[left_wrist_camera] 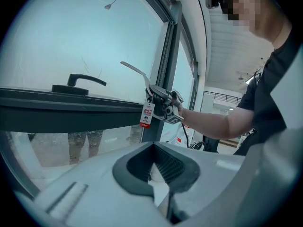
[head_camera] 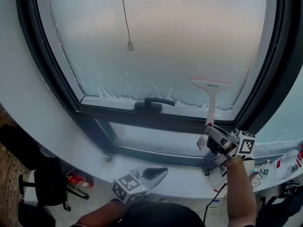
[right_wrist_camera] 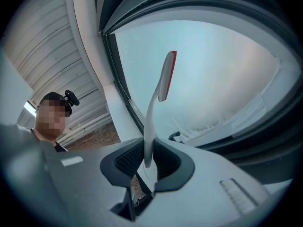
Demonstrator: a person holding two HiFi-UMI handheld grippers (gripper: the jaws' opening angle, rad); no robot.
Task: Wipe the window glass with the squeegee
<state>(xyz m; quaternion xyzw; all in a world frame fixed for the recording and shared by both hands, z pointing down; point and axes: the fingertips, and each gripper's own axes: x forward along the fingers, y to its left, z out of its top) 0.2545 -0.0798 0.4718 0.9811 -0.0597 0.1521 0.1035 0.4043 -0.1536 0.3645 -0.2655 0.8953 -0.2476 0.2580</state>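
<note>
Head view: the white plastic squeegee with a red rubber blade (head_camera: 211,86) sits low right on the frosted window glass (head_camera: 165,41), its slim handle clamped in the right gripper (head_camera: 218,143).

Left gripper view: the left gripper (left_wrist_camera: 156,167) is closed with nothing between its jaws.

Right gripper view: the handle looks light, stiff and smooth, so a firm hold low on it probably suits.

Pale glass, dark frame, one red stripe.
The white plastic squeegee (head_camera: 211,85) carries a thin red blade edge against the frosted, milky blue-grey window glass (head_camera: 180,37) (faintly pinkish across its middle). The window frame (head_camera: 142,118) and lever handle (head_camera: 156,101) are black. The left gripper (head_camera: 158,172) and right gripper (head_camera: 209,128) are pale grey, their cubes patterned with black squares on white.
</note>
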